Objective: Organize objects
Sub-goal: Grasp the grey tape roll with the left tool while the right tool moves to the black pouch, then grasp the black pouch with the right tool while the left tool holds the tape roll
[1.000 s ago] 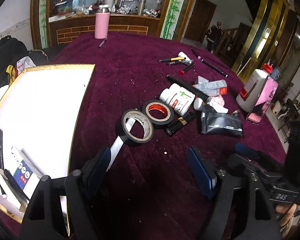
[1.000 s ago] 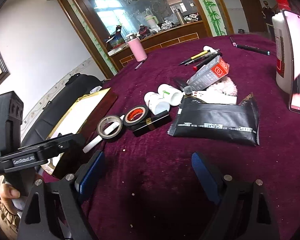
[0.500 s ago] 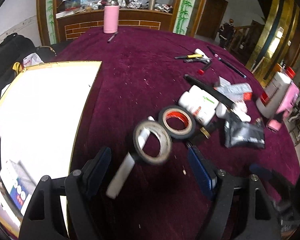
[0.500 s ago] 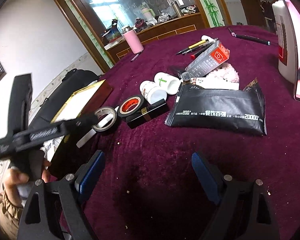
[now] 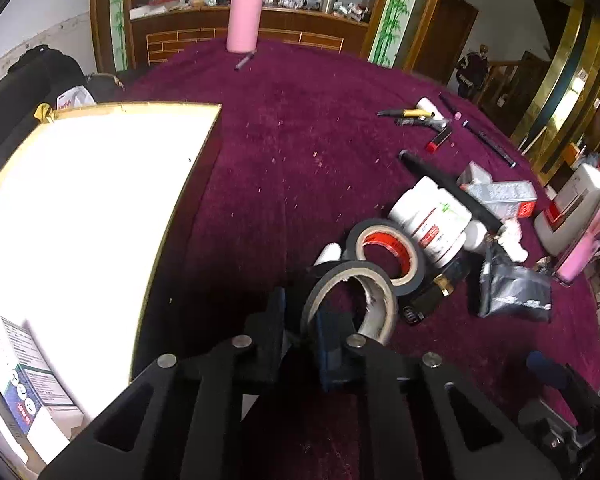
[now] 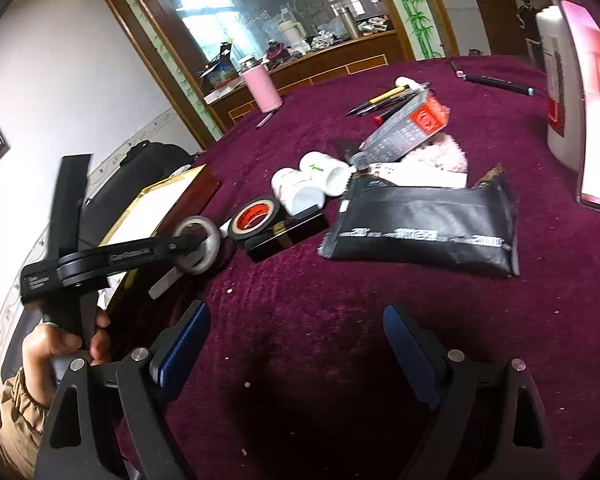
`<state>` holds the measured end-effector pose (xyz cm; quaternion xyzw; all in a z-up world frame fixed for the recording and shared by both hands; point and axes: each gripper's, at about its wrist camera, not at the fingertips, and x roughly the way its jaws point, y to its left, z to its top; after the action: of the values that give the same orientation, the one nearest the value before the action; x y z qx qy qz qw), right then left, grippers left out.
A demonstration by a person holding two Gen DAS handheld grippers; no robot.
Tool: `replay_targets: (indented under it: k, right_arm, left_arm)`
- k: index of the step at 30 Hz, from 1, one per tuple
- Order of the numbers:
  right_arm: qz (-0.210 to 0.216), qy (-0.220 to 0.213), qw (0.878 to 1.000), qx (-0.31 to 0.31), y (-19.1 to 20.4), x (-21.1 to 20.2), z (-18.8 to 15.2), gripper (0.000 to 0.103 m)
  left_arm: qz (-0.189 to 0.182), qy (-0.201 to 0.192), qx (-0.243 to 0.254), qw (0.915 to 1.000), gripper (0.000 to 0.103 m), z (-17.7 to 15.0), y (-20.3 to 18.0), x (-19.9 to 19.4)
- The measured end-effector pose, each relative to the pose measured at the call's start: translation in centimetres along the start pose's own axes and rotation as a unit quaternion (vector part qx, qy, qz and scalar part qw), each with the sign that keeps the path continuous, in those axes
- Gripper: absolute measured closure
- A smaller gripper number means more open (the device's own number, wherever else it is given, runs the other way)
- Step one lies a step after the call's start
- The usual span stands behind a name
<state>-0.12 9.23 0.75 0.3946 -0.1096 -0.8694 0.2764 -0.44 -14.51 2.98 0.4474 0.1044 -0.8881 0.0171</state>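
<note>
Left claw (image 5: pixel 300 320) is clamped narrow on the wall of the grey-cored tape roll (image 5: pixel 350 300): one jaw inside the ring, one outside, roll standing on edge with its hole axis roughly across the jaws. From the right wrist view the same roll (image 6: pixel 198 244) sits at the tip of the left claw, right at the near edge of the clutter. Whether it's already off the cloth or still resting on it, can't tell, too blurred. The white tray (image 5: pixel 80 220) with the gold rim lies directly to the left of the grip, close by, so the likely move is a short carry leftward over the rim; left hand is the near one for that. Tray already has a printed box (image 5: pixel 24 384) in its near corner, rest is bare. Red-cored tape roll (image 5: pixel 386 248) lies flat just behind the gripped one, near or touching, so the lift could nudge it; the white pill bottles (image 5: pixel 432 220) and black foil pouch (image 5: pixel 512 292) are beyond. Right claw (image 6: pixel 296 344) is spread wide, empty, hovering over bare maroon velvet table (image 6: pixel 380 300). Room: wood cabinet with mirror, pink flask (image 5: pixel 242 20) at the far edge.
</note>
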Motion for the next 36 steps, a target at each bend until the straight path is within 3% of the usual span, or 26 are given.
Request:
replay_targets:
  k: [5,10,14,17,21,24,29,36]
  right_arm:
    - [-0.018,-0.005,1.000,0.019,-1.6,-0.4,0.3,0.012]
    - [-0.026,0.002,0.999,0.024,-2.3,-0.4,0.3,0.012]
    - [-0.022,0.025,0.999,-0.009,-1.6,-0.2,0.8,0.012]
    - [-0.028,0.054,0.996,-0.070,-0.8,-0.4,2.0,0.011]
    - [-0.028,0.087,0.981,-0.171,0.1,-0.9,3.7,0.011]
    - [-0.066,0.114,0.967,-0.219,-0.7,0.0,5.1,0.012]
    - [-0.102,0.131,0.957,-0.239,-2.7,2.0,7.3,0.012]
    - [-0.100,0.165,0.937,-0.290,-3.1,5.4,7.2,0.013]
  left_arm:
    - [-0.019,-0.020,0.012,0.9995,0.090,0.0,-1.0,-2.1]
    - [-0.051,-0.005,0.040,0.9979,0.090,-2.2,-2.6,-3.2]
    - [-0.067,0.031,0.039,0.9965,0.090,-4.4,-2.6,-2.1]
    - [-0.067,0.044,0.034,0.9962,0.090,-5.3,-2.3,-1.4]
    - [-0.066,0.044,0.024,0.9966,0.090,-5.4,-1.7,-1.2]
    - [-0.062,0.044,0.025,0.9968,0.090,-5.4,-1.8,-1.0]
    - [-0.055,0.045,0.033,0.9970,0.090,-5.5,-2.0,-1.2]
    - [-0.050,0.048,0.038,0.9969,0.090,-5.4,-2.0,-1.3]
